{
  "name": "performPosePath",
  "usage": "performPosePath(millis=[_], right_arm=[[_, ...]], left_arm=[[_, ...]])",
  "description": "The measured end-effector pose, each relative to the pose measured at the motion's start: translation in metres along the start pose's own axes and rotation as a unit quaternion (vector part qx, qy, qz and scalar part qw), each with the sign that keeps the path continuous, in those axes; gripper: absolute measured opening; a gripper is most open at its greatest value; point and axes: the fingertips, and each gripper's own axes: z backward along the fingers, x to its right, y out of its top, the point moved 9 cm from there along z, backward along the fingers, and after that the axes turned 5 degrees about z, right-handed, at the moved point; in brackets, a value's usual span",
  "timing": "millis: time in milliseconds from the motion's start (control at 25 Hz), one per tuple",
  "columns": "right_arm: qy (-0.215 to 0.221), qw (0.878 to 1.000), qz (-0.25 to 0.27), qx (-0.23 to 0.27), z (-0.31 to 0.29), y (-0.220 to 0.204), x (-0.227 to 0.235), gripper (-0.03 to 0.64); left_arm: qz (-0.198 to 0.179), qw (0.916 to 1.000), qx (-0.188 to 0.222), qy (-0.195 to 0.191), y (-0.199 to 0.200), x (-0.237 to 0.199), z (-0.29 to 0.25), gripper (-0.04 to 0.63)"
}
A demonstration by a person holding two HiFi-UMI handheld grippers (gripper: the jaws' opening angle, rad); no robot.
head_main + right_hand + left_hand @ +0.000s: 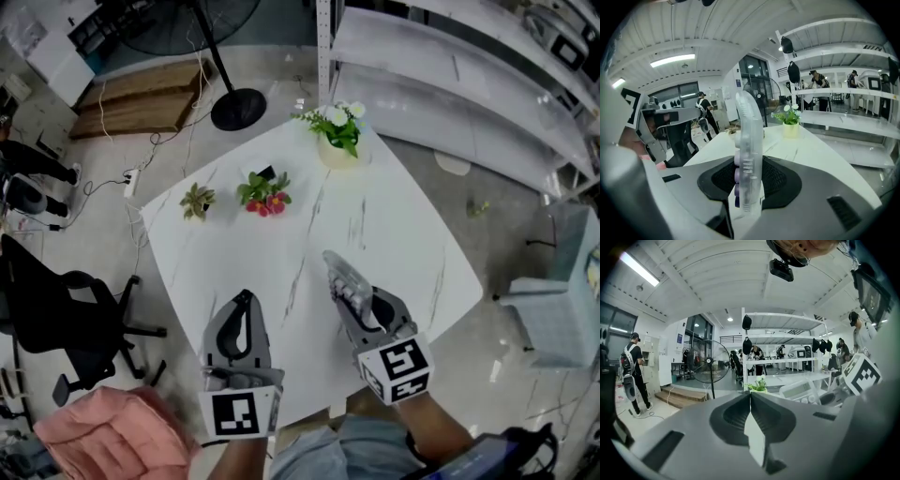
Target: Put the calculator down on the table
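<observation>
While the right gripper (364, 309) clamps the calculator (343, 279) edge-on, its long axis runs straight ahead from the jaws, over the table's (403, 234) near part — the way is down; the left gripper (243, 305) hangs alongside, jaws closed, empty.

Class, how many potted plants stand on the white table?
3: white-flowered plant at the far corner, red-flowered plant nearer, small green plant left of it. None seem hidden.

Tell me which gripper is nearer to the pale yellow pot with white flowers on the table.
Right. The right gripper, holding the translucent calculator, is nearly in line with the pot; the left gripper is farther, off to the left.
</observation>
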Motion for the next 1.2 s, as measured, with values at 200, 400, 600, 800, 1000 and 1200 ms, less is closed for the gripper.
performPosePath(millis=[200, 400, 600, 800, 1000, 1200], right_arm=[[0.009, 0.999, -0.025, -0.035, -0.005, -0.025, 0.000, 0.147], [0.015, 0.997, -0.034, -0.063, -0.008, -0.043, 0.000, 0.147], [0.015, 0.995, -0.044, -0.091, -0.011, -0.057, 0.005, 0.147], [0.025, 0.993, -0.064, -0.092, -0.014, -0.058, 0.012, 0.149], [0.033, 0.989, -0.098, -0.106, -0.020, -0.056, 0.024, 0.152], [0.028, 0.983, -0.146, -0.110, -0.030, -0.057, 0.042, 0.161]], left_arm=[[0.006, 0.9998, -0.021, -0.001, -0.014, 0.000, -0.007, 0.009], [0.012, 0.9995, -0.028, -0.007, -0.020, 0.005, -0.016, 0.009], [0.017, 0.9992, -0.035, -0.012, -0.023, 0.008, -0.023, 0.009], [0.018, 0.9989, -0.040, -0.011, -0.025, 0.011, -0.032, 0.009], [0.018, 0.9987, -0.046, -0.015, -0.024, 0.016, -0.043, 0.009], [0.016, 0.9985, -0.051, -0.012, -0.022, 0.017, -0.051, 0.009]])
